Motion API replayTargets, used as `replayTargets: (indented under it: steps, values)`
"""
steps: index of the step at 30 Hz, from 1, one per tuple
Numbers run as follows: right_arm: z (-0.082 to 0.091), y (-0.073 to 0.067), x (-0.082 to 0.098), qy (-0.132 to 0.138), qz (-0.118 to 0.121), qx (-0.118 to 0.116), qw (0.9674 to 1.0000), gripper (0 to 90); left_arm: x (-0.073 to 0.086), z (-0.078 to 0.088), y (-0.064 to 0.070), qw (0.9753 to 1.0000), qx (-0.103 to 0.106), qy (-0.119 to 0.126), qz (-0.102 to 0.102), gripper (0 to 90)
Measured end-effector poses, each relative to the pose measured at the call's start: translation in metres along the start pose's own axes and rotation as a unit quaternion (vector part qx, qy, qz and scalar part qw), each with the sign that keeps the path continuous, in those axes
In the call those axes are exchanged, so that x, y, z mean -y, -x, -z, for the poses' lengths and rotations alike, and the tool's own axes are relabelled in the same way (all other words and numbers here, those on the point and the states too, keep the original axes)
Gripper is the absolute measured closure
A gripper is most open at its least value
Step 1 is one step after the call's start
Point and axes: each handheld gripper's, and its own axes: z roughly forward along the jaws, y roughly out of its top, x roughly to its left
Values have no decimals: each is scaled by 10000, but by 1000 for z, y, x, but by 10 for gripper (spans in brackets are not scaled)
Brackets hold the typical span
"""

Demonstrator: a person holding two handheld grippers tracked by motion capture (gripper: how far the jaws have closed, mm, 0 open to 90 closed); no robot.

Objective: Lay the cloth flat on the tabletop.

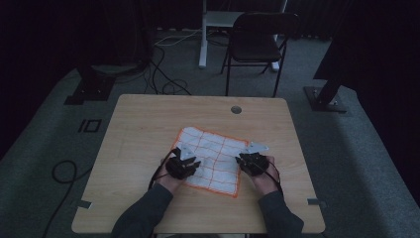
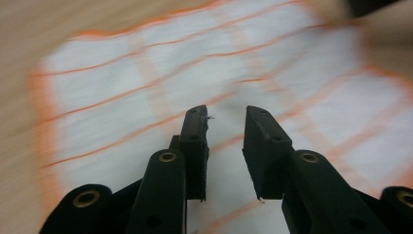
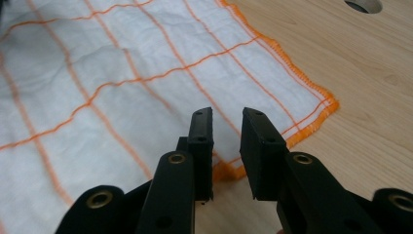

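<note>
The high view looks forward and down from above the person's side, taking in the whole table from a distance. Each gripper view rides low and close, looking along its own jaws. All three share the white cloth with orange lines

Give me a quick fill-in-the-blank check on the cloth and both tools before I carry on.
1. The white cloth has a grid of ____ lines.
2. The cloth lies flat on the wooden ____.
3. The left tool has nothing gripped; its jaws stand ____.
4. Beyond the far edge of the table stands a black ____.

Missing words: orange; table; open; chair. The right tool is open too, at the cloth's edge.
</note>
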Motion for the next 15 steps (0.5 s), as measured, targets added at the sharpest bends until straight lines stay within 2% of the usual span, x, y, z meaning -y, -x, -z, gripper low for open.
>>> replayTargets:
  steps: [3,5,6,7,11,13,15]
  values:
    - [-7,2,-4,-54,-52,64,10000,762,6,-4,-23,9994,-299,-93,163,716]
    - [-11,3,-5,-81,-72,91,9999,768,7,-6,-29,9991,-348,-129,224,723]
    - [-13,3,-5,-107,-87,127,9998,773,14,-11,-42,9977,-478,-232,409,723]
    - [-22,5,-6,-250,-118,224,9994,775,17,-13,-46,9972,-495,-288,481,740]
    - [-33,9,-3,-507,-127,423,9977,767,29,-18,-52,9956,-508,-484,623,761]
    - [-34,10,-2,-541,-131,441,9975,768,31,-18,-51,9956,-491,-456,650,773]
    - [-38,13,0,-557,-173,444,9973,767,33,-15,-50,9947,-423,-495,799,782]
